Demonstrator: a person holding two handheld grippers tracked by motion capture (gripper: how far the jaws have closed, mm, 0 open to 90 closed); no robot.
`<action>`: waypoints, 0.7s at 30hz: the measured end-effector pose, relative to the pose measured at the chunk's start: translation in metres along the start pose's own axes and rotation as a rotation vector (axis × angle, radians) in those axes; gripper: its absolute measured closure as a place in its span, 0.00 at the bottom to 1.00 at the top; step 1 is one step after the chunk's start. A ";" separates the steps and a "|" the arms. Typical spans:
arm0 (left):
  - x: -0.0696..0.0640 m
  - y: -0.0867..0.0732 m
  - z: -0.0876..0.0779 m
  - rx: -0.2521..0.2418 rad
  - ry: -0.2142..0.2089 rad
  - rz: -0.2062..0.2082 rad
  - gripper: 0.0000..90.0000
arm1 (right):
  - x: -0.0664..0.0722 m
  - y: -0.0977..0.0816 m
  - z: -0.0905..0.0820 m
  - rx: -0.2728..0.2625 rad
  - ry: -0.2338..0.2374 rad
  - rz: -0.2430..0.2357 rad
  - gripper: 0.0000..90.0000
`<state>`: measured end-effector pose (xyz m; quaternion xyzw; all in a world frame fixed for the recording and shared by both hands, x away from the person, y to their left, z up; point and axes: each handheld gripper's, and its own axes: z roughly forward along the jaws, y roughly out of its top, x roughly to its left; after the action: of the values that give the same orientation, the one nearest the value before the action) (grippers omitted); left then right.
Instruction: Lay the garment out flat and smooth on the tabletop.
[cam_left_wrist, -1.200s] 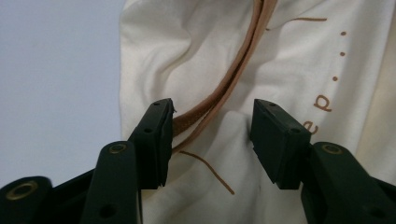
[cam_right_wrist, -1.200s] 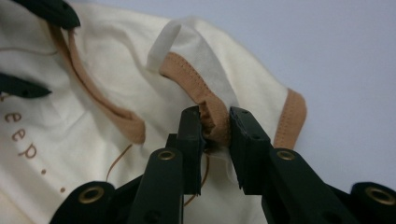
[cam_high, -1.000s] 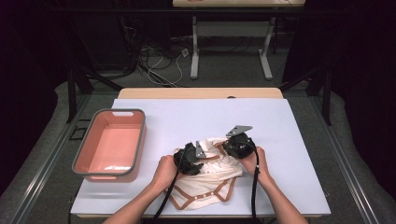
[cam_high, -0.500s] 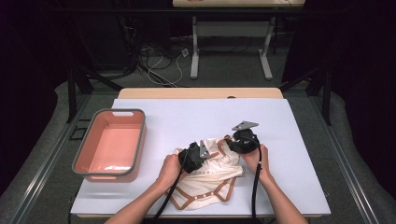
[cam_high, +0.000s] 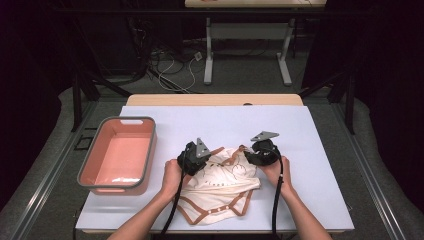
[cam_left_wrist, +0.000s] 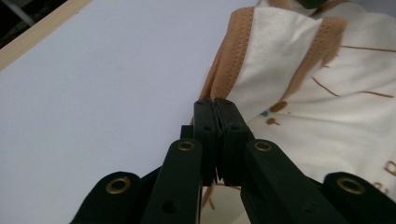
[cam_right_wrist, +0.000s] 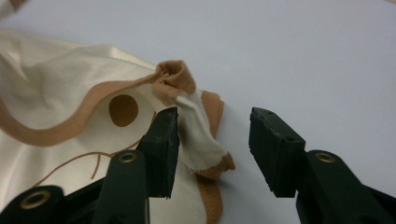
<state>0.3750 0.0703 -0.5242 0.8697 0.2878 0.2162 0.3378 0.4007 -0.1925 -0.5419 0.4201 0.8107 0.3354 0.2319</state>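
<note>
Now pinching the baby bodysuit's shoulders on the table.
Left gripper (cam_left_wrist: 215, 116) clamped on the bodysuit (cam_high: 220, 187) left shoulder trim; right gripper (cam_right_wrist: 212, 149) half open, jaws straddling the right sleeve cuff (cam_right_wrist: 205, 140), garment's long axis running toward the person.

A white table top (cam_high: 320, 150) with a pale wooden strip along its far edge. On its left side sits a pink rectangular tub (cam_high: 118, 156) with a grey rim. On the dark grey floor beyond, loose cables (cam_high: 170, 62) lie tangled beside the white legs of a second table (cam_high: 247, 35).
</note>
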 end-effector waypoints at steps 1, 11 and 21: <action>0.004 -0.001 0.000 0.004 0.008 -0.012 0.98 | 0.001 0.001 0.000 -0.003 -0.009 0.004 0.60; 0.025 -0.010 0.009 0.024 0.101 -0.130 0.97 | -0.005 0.000 0.007 -0.035 -0.080 0.019 0.58; 0.032 -0.016 0.012 0.054 0.138 -0.181 0.86 | -0.013 0.003 -0.006 -0.081 -0.086 0.080 0.50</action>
<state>0.3995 0.0952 -0.5381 0.8319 0.3934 0.2364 0.3119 0.4051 -0.2044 -0.5343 0.4566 0.7683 0.3585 0.2695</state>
